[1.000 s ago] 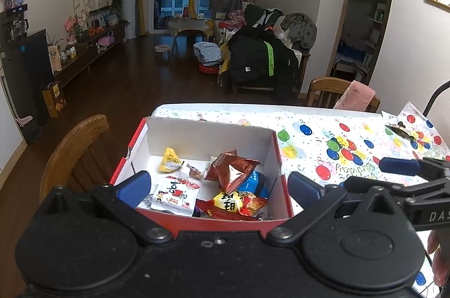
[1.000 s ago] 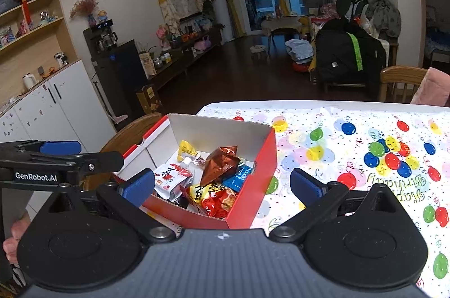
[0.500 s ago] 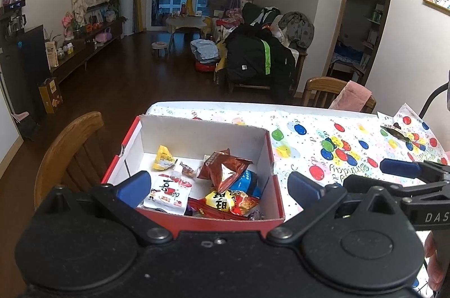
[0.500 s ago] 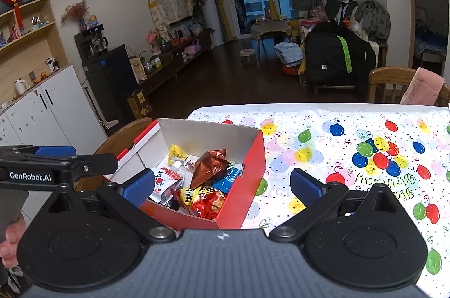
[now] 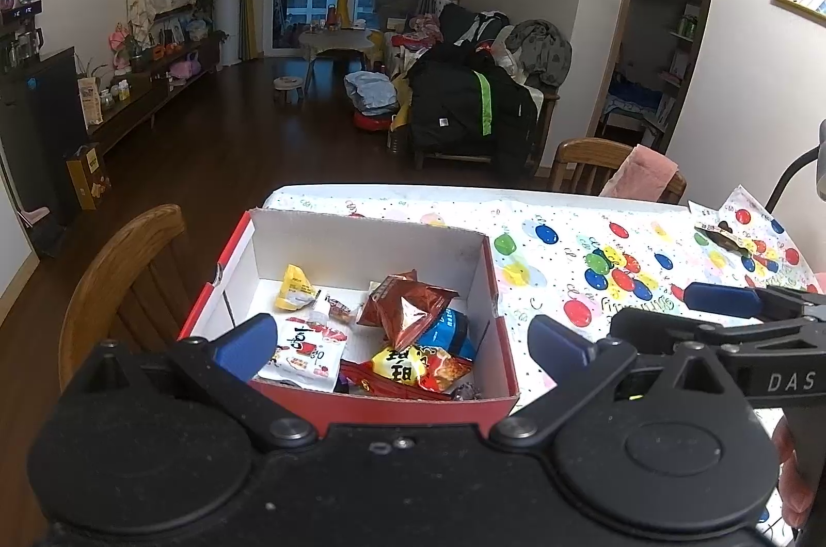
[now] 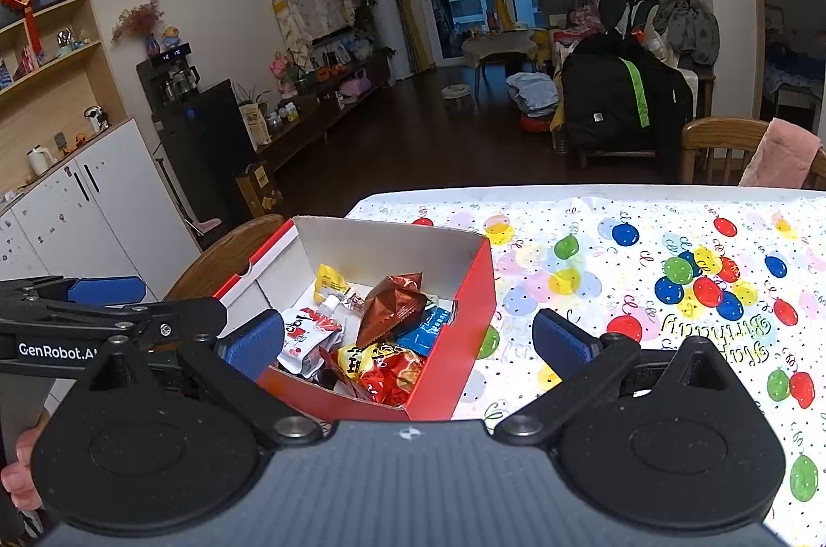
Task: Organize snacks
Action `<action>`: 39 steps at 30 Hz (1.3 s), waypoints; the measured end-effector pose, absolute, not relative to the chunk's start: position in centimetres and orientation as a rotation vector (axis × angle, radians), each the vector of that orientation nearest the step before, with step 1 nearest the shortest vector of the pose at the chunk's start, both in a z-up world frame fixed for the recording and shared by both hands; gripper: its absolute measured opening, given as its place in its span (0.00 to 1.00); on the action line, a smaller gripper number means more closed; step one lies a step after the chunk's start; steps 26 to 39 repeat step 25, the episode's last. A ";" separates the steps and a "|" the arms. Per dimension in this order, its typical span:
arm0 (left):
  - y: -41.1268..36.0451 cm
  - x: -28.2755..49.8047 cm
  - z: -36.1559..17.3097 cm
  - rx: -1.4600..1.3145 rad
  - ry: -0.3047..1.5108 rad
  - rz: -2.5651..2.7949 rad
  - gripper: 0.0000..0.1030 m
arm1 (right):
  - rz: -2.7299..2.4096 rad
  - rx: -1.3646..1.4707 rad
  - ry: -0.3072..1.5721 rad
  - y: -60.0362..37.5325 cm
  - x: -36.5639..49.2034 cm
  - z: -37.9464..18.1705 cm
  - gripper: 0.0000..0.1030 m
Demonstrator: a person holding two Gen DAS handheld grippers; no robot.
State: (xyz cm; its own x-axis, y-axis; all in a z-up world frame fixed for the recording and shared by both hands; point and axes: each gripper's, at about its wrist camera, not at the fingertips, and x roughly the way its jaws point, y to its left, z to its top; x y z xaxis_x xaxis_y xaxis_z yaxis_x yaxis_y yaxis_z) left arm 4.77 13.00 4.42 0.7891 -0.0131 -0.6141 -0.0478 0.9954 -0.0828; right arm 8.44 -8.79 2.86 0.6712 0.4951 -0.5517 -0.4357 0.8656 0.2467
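On the balloon-print plastic tablecloth (image 5: 593,258) in front of you sits a red cardboard box with a white inside (image 5: 361,247), set at the table's left edge beside a curved wooden chair back (image 5: 118,268). Snacks are piled in it: a brown foil packet (image 5: 408,309) on top, a yellow-and-red crinkled bag (image 5: 418,366) below it near the front wall, a blue packet (image 5: 454,333) under the brown one, a white pouch with red print (image 5: 304,351) at the left, and a small yellow packet (image 5: 297,289) toward the back. Your left gripper (image 5: 402,340) hangs over the box's near wall, blue-padded fingers spread wide and empty. Your right gripper (image 6: 408,338) hovers just to the right, fingers equally wide apart, holding nothing.
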 end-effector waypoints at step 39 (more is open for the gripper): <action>12.9 5.0 3.6 -0.088 0.685 0.035 1.00 | 0.519 0.106 0.682 -9.2 8.8 2.0 1.00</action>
